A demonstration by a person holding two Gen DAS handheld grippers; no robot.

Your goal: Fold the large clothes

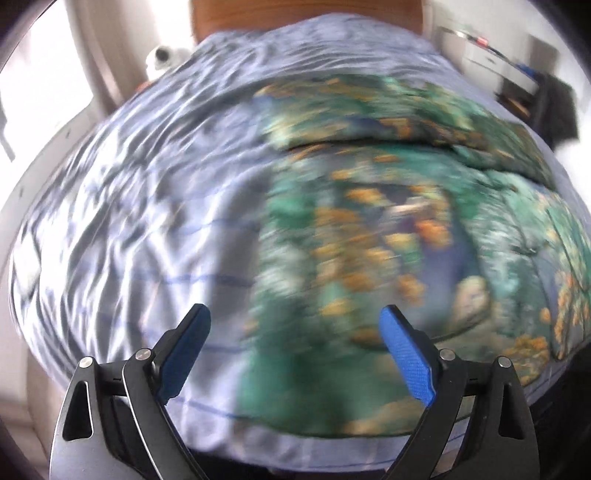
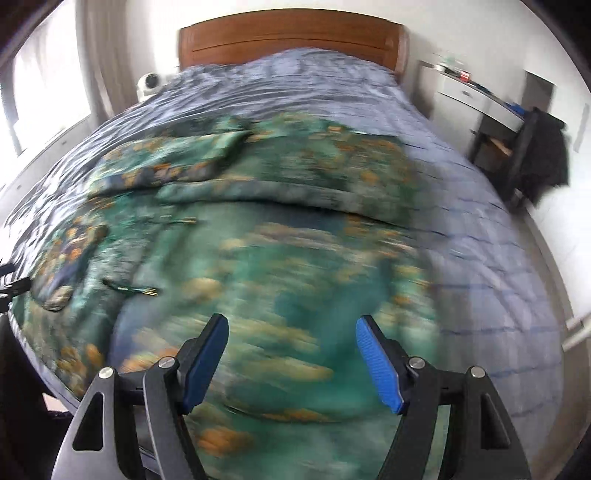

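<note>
- Pale blue cloth with thin darker lines covers the bed (image 2: 480, 229), and we see it wrinkled in both wrist views, up to the wooden headboard (image 2: 291, 35) at the far end.
- On this cover lies the large garment (image 2: 295, 258), green with orange and cream patches. It is spread over the near and middle part of the bed, and a fold of it runs across at the far side. In the left wrist view the same garment (image 1: 388, 240) fills the right half of the picture; much of it is blurred.
- A white cabinet (image 2: 461, 99) stands right of the bed, and a dark cloth (image 2: 546, 155) hangs on a chair near it.
- We see our left gripper (image 1: 295, 314) above the edge of the garment, jaws wide apart, with nothing between them.
- Our right gripper (image 2: 291, 325) is above the green cloth, jaws also apart and empty.
</note>
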